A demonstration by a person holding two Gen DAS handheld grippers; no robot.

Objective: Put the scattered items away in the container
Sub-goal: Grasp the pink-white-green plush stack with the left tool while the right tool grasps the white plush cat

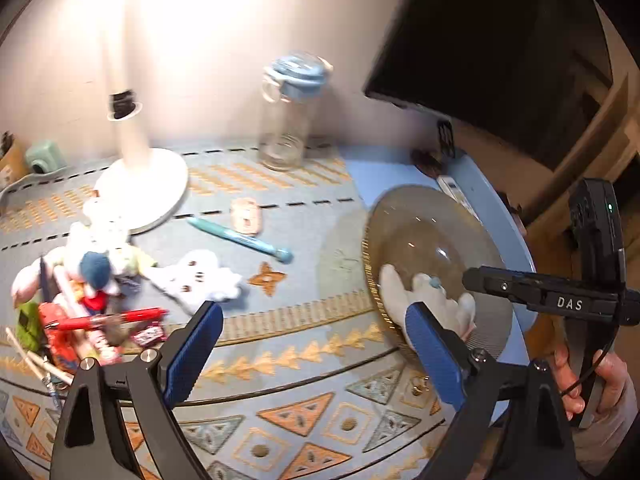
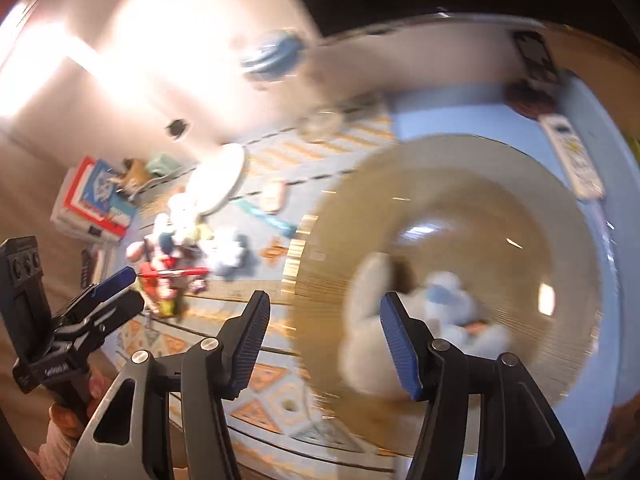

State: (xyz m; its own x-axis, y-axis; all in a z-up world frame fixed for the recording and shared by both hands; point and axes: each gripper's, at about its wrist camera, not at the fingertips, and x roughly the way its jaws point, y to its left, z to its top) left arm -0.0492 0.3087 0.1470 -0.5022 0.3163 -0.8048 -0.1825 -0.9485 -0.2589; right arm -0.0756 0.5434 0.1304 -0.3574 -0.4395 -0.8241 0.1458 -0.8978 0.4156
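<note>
Blue ribbed pads on black plastic fingers: left tool [image 1: 312, 354] gapes wide, nothing between its pads. Right tool [image 2: 322, 346] stands about half open, also holding nothing, above the amber glass dish's ridged rim [image 2: 576, 240]. White fluffy plush toy with a blue spot [image 1: 430, 298] lies inside that round, shallow dish, which sits on the right part of the desk. Patterned woven cloth with orange triangles [image 1: 304, 328] covers the desk. Left on the cloth, a heap: soft plush figures [image 1: 96, 264], red plastic pen [image 1: 114, 318], small wrappers. Flat white ghost-shaped plush [image 1: 198, 278] and teal pen [image 1: 240, 237] lie apart from it. Clear glass bottle with blue lid [image 1: 286, 116] stands upright at the back. Right view blurred.
</note>
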